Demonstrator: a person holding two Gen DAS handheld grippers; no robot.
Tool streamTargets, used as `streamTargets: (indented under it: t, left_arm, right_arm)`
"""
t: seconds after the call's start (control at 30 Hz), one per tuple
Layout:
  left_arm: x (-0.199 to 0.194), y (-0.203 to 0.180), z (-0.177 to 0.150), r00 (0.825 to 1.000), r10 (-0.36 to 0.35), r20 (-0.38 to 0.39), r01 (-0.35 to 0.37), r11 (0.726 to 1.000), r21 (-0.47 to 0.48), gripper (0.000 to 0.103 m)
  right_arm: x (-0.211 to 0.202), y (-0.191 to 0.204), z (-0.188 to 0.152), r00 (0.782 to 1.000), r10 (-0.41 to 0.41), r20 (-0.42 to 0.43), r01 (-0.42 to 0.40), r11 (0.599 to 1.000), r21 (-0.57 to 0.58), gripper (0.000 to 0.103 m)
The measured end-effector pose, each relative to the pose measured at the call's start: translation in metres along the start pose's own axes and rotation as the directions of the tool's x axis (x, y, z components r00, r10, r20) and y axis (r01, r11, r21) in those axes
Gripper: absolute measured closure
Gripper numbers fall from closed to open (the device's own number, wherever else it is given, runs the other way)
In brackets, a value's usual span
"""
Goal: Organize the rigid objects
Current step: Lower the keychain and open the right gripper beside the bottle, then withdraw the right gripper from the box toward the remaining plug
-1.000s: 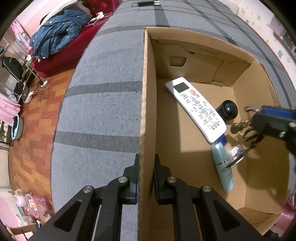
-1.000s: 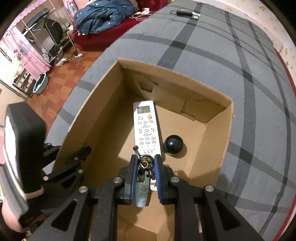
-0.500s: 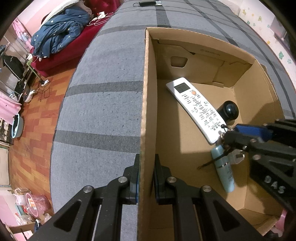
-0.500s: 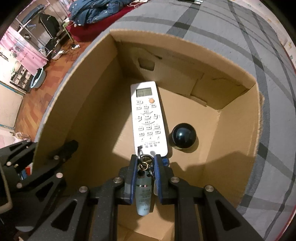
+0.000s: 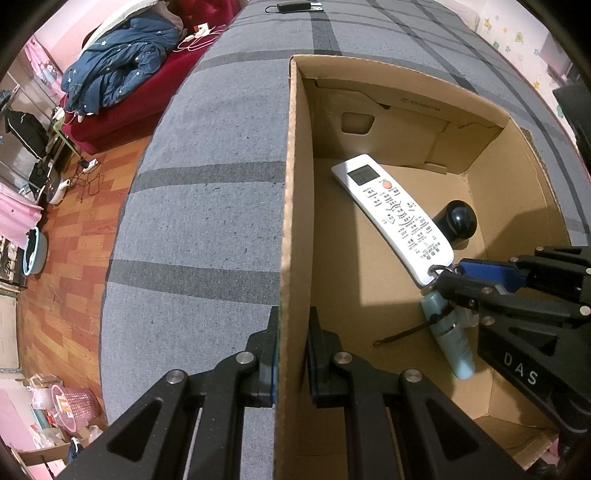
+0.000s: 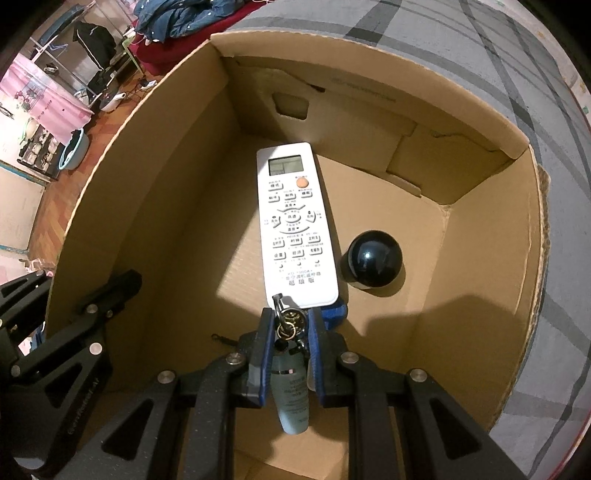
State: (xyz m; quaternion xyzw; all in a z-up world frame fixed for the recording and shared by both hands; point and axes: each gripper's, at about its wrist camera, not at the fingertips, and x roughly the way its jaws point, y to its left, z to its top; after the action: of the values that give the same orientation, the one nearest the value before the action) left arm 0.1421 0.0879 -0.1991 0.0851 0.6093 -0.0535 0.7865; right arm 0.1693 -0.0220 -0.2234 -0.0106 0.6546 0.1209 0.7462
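Observation:
An open cardboard box (image 5: 291, 206) (image 6: 491, 258) stands on a grey striped bed. My left gripper (image 5: 291, 343) is shut on the box's left wall. My right gripper (image 6: 290, 325) (image 5: 443, 280) is low inside the box, shut on a bunch of keys (image 6: 290, 321) with a black strap (image 5: 400, 334) that hangs down. In the box lie a white remote control (image 6: 293, 225) (image 5: 395, 216), a black round-topped bottle (image 6: 375, 258) (image 5: 458, 219) and a pale blue tube (image 6: 293, 398) (image 5: 450, 338) under the right gripper.
The bed cover (image 5: 207, 184) surrounds the box. A black charger (image 5: 295, 5) lies at the bed's far end. To the left are a red sofa with a blue jacket (image 5: 118, 74) and a wooden floor (image 5: 62, 258).
My right gripper has come down into the box with the keys, close above the tube and the remote's near end. The left gripper has stayed on the box wall.

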Motion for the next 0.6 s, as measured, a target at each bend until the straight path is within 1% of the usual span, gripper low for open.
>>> streamTargets:
  t: [0.2, 0.23, 0.27, 0.33, 0.4, 0.43, 0.47, 0.53, 0.6]
  left_arm:
    - [0.000, -0.001, 0.000, 1.000, 0.004, -0.001, -0.004, 1.000, 0.001, 0.091]
    - [0.000, -0.001, 0.000, 1.000, 0.004, -0.001, -0.004, 1.000, 0.001, 0.091]
    - [0.000, -0.001, 0.000, 1.000, 0.005, -0.001, -0.005, 1.000, 0.001, 0.091]
    - [0.000, -0.001, 0.000, 1.000, 0.005, -0.001, -0.005, 1.000, 0.002, 0.091]
    - [0.000, -0.001, 0.000, 1.000, 0.006, 0.000, -0.006, 1.000, 0.002, 0.091]
    - [0.000, -0.001, 0.000, 1.000, 0.007, 0.000, -0.007, 1.000, 0.003, 0.091]
    - [0.000, -0.001, 0.000, 1.000, 0.008, 0.001, -0.008, 1.000, 0.004, 0.091]
    - [0.000, -0.001, 0.000, 1.000, 0.008, 0.001, -0.008, 1.000, 0.005, 0.091]
    - [0.000, -0.001, 0.000, 1.000, 0.009, -0.001, -0.009, 1.000, 0.004, 0.091]
  right_arm:
    - [-0.002, -0.001, 0.000, 1.000, 0.006, 0.003, -0.006, 1.000, -0.001, 0.084]
    - [-0.003, -0.001, 0.000, 1.000, 0.007, 0.008, -0.007, 1.000, -0.002, 0.079]
    - [-0.004, -0.001, 0.000, 1.000, 0.007, 0.013, -0.007, 1.000, -0.002, 0.068]
    - [-0.008, -0.002, -0.001, 1.000, 0.005, 0.028, -0.005, 1.000, 0.006, 0.057]
    - [-0.010, -0.003, 0.000, 0.999, 0.004, 0.036, -0.004, 1.000, 0.009, 0.054]
    - [-0.010, -0.002, 0.000, 0.999, 0.003, 0.038, -0.003, 1.000, 0.010, 0.051]
    - [-0.011, -0.003, 0.000, 0.999, 0.005, 0.043, -0.006, 1.000, 0.012, 0.045]
    - [-0.012, -0.002, -0.001, 0.999, 0.005, 0.051, -0.005, 1.000, 0.012, 0.040]
    - [-0.014, -0.002, -0.001, 0.998, 0.003, 0.058, -0.004, 1.000, 0.012, 0.040]
